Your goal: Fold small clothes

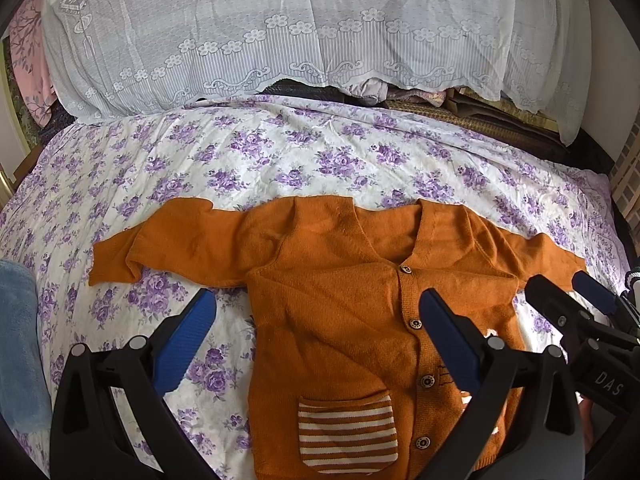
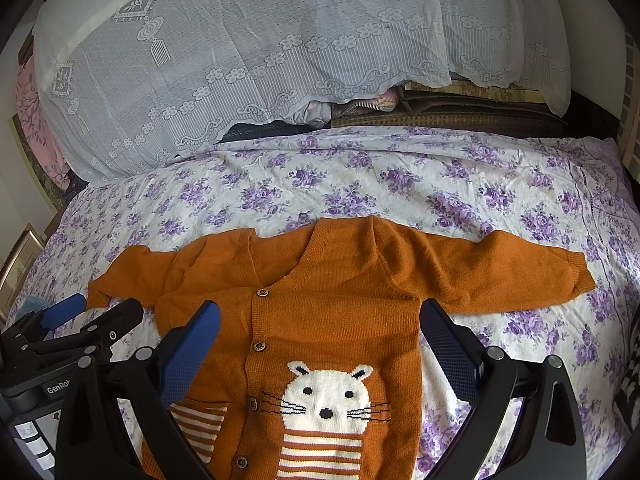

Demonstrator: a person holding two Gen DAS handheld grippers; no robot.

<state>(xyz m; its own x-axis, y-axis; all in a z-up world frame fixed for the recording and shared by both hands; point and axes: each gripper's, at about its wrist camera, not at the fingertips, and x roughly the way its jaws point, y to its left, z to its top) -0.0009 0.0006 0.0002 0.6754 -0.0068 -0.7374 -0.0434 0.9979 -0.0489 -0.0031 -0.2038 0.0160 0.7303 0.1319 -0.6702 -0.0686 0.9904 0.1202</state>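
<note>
Both grippers hang open above flat orange cardigan (image 2: 332,280).

An orange cat-face cardigan (image 2: 336,320) lies flat, sleeves spread, on the purple-flowered bedsheet (image 2: 360,176), between the right gripper's (image 2: 320,328) parted fingers.

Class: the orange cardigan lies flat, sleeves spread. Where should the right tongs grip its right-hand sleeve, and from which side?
Probably the ribbed cuff of the cardigan, approached from the outer right. That sleeve lies straight and flat, its free end clear on the bedsheet; the right tongs are open.
</note>
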